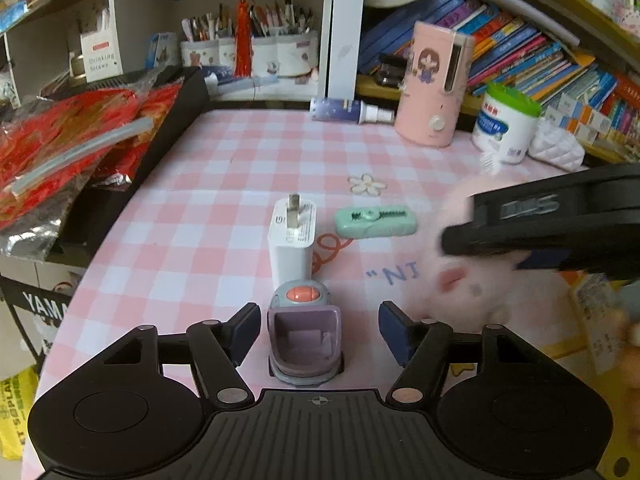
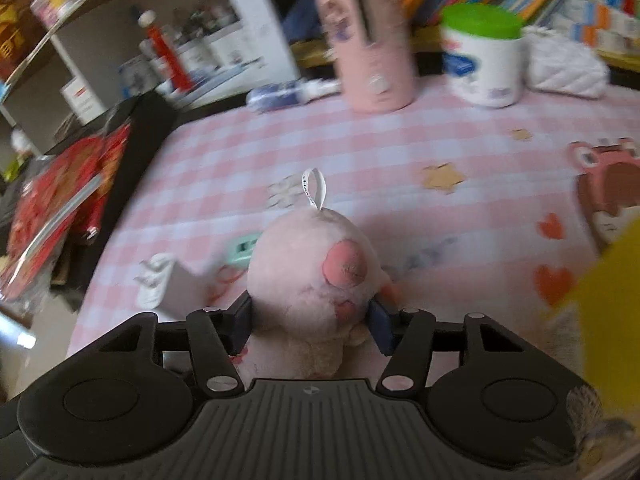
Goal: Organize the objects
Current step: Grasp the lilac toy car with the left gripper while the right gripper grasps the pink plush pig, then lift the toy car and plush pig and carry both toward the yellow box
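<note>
Legible writing first: a white box [image 1: 100, 58] on the left shelf reads "Drinking Straws", the pink checked tablecloth [image 1: 224, 184] carries the printed letters "NI", and "YAMA" shows on a dark panel [image 1: 40, 304] below the table edge. The label on the white tub with the green lid [image 1: 506, 128] is too blurred to read.

Your left gripper [image 1: 319, 334] stands with its jaws apart around a small purple-and-grey toy vehicle with an orange button [image 1: 305, 338]. Neither pad touches it; there is a clear gap on each side. The toy sits on the tablecloth, just in front of one white charger plug [image 1: 291, 240] lying with its prongs pointing away from you.

Your right gripper [image 2: 310, 324] has its pads pressed into the sides of one pink plush toy [image 2: 312, 280], whose white hang loop [image 2: 314, 188] points away from the camera. No earlier view confirms any jaw motion. From the left wrist view, the same plush appears blurred under the black body of the right gripper, to the right of the toy vehicle.

Other items on the table: one mint-green small device [image 1: 375, 222] beyond the charger, one pink cylindrical appliance with a cartoon figure [image 1: 434, 88], one spray bottle lying on its side [image 1: 350, 111], and one white quilted pouch [image 1: 558, 146]. Red foil packets [image 1: 76, 144] are stacked at the left. Books [image 1: 532, 56] fill the right shelf; four pen holders [image 1: 248, 52] stand in the back.
</note>
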`<state>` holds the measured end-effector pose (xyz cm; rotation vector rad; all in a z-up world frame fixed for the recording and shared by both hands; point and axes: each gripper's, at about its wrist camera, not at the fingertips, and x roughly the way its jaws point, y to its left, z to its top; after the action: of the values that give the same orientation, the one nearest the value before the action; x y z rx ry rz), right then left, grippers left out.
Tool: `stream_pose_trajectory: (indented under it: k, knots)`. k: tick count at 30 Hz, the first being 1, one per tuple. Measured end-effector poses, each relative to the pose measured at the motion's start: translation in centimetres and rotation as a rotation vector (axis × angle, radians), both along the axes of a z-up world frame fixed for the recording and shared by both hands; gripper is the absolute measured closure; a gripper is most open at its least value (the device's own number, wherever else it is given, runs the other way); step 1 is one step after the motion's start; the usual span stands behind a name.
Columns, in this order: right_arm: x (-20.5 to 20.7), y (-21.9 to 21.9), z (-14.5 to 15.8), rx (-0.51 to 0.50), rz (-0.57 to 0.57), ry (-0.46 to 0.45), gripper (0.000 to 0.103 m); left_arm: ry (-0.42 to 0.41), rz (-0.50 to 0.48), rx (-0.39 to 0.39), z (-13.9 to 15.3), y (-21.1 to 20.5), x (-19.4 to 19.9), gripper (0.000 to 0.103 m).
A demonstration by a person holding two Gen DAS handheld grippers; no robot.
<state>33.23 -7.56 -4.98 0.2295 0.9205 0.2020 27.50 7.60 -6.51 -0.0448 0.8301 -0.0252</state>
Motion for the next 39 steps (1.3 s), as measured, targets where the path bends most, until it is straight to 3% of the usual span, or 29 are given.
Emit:
stream_pose_trajectory:
  k: [4, 7, 12, 14, 23, 39]
  knots:
    - [-0.5, -0.6, 0.6, -0.003, 0.005, -0.016, 0.047, 0.007, 0.003, 0.034, -0.8, -0.3, 0.6, 0.050]
    - [-1.0, -0.6, 0.7, -0.002, 0.021, -0.024, 0.047, -0.007, -0.002, 0.085, -0.8, -0.4, 0.8, 0.065]
    - [-1.6, -0.3, 0.8, -0.006, 0.033, -0.022, 0.047, -0.002, -0.033, 0.076, -0.6, 0.2, 0.5, 0.065]
    - [-1.9, -0.1, 0.9, -0.005, 0.035, -0.026, 0.047, 0.000, -0.021, 0.025, -0.2, 0.5, -0.1, 0.065]
    - [-4.3, -0.1, 0.8, -0.029, 0.069, -0.018, 0.047, -0.039, -0.030, -0.027, 1.9, 0.6, -3.3, 0.065]
    - [-10.3, 0.1, 1.3, -0.079, 0.201, -0.050, 0.047, -0.064, 0.027, -0.108, 4.7, 3.0, -10.3, 0.065]
